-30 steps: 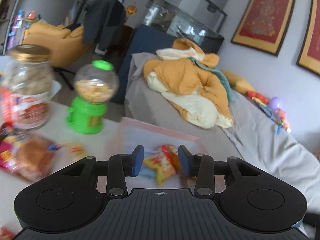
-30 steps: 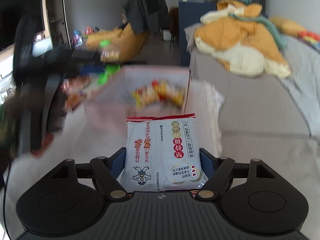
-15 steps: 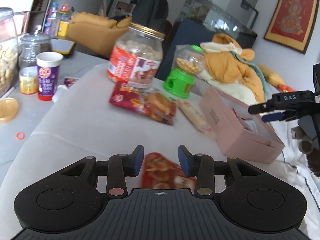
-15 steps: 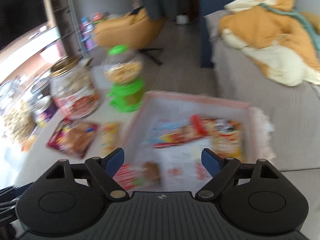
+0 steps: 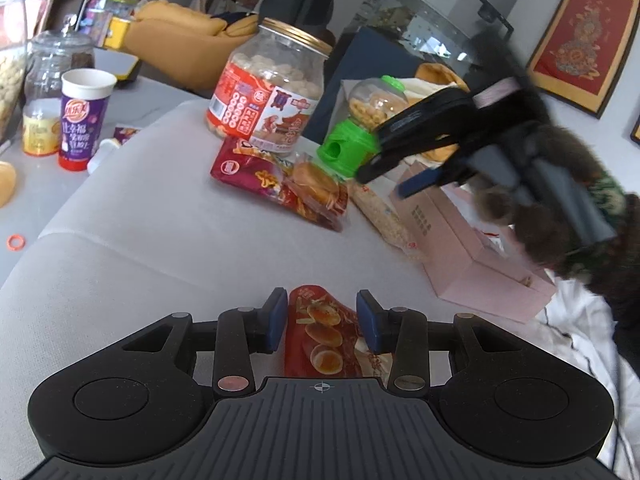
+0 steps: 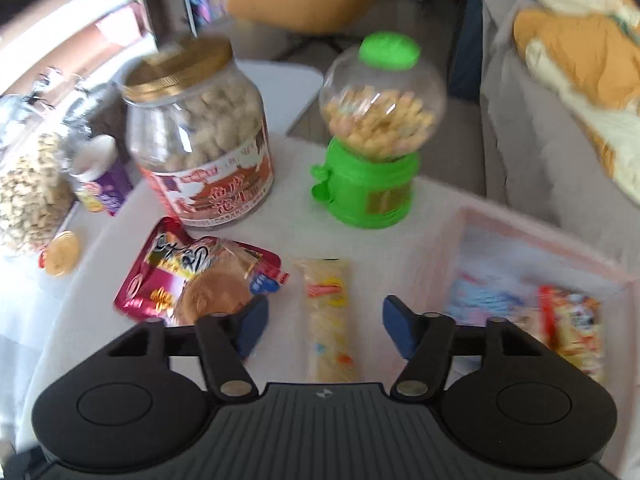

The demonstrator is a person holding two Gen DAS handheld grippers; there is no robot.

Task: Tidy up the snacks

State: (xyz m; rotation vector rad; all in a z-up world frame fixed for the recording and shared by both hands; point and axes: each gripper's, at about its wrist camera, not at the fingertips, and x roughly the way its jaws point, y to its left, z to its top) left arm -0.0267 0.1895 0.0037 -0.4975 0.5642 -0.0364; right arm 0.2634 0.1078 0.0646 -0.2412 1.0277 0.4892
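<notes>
My left gripper is open, its blue pads either side of a red biscuit packet lying on the grey surface, not clamping it. My right gripper is open and empty, hovering over a long pale snack bar packet; it also shows in the left wrist view. A dark red cake packet lies left of the bar. The pink box at right holds several snack packets, and shows in the left wrist view.
A big jar with a gold lid and a green candy dispenser stand behind the packets. A purple cup and glass jars stand at the far left. A bed with an orange blanket lies beyond.
My right gripper let the white packet go into the pink box and swung left over the snack bar. My left gripper left the box and came down around the red biscuit packet.
</notes>
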